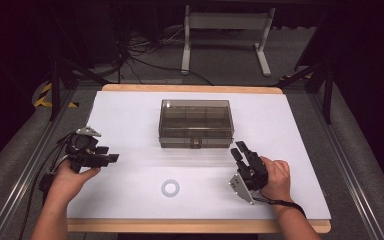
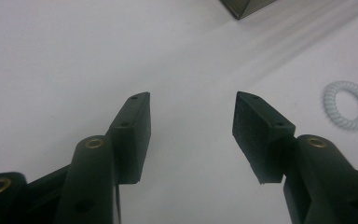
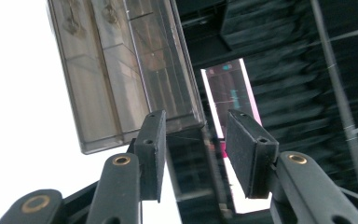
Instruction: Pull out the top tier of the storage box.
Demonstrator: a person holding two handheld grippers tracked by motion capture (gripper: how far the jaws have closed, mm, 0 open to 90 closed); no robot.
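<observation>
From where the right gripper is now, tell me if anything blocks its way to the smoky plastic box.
Nothing visible does. The right gripper, jaws open and empty, sits just off the front right corner of the compartment box, with bare white tabletop between them. The coiled hair tie lies nearer the person, out of that path.

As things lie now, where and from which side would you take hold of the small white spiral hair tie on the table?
Grip the white spiral hair tie across one side of its ring, coming straight down from above. It lies flat on the white table sheet, too low to pinch from the side, so one pad should go into the open centre and one outside. Either open tongs, left or right, look wide enough.
</observation>
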